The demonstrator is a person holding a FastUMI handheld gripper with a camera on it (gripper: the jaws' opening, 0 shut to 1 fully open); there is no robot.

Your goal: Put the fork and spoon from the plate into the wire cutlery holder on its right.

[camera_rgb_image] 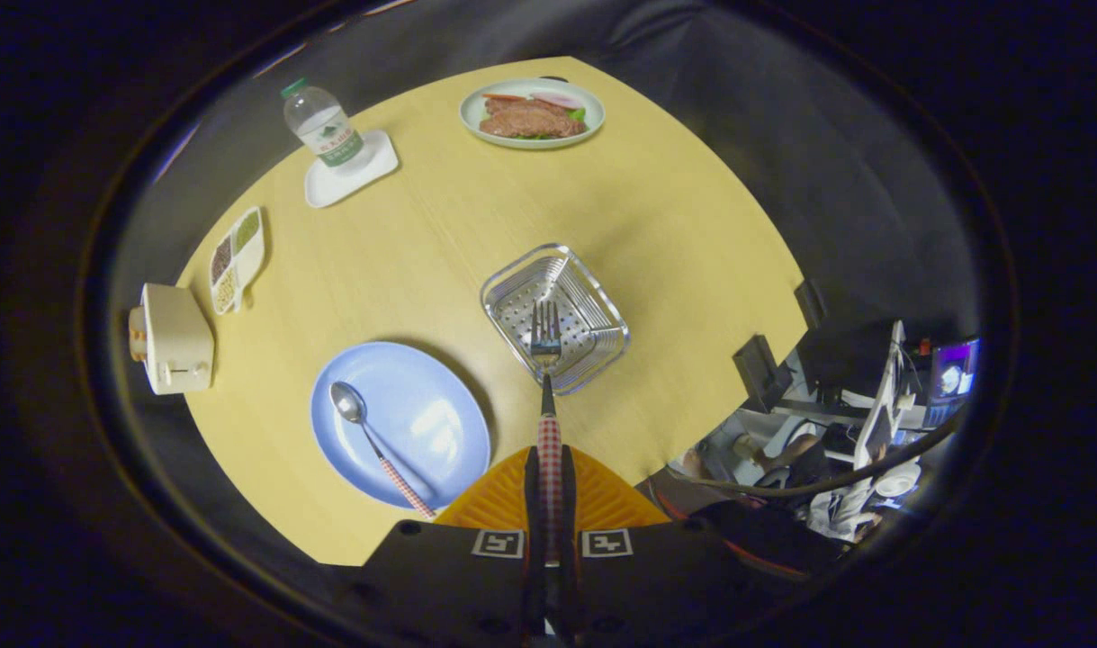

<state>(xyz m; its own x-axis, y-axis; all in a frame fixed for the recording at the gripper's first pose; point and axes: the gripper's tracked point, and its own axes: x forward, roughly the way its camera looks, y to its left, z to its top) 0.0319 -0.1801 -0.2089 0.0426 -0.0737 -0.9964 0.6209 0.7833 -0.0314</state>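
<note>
My gripper (549, 472) is shut on the checked handle of the fork (546, 360), both fingers pressing it. The fork points away from me, its tines hanging over the near part of the wire cutlery holder (593, 297), which stands on the yellow table just beyond the fingers. Left of the fingers lies the blue plate (422, 409). On it rests the spoon (368, 436), bowl toward the far left, checked handle running toward my gripper.
A white toaster (175, 337) sits at the table's left edge, a divided snack dish (235, 258) behind it. A water bottle (325, 126) stands on a white tray at the far left. A plate of food (532, 112) lies at the far edge. Equipment clutters the floor to the right.
</note>
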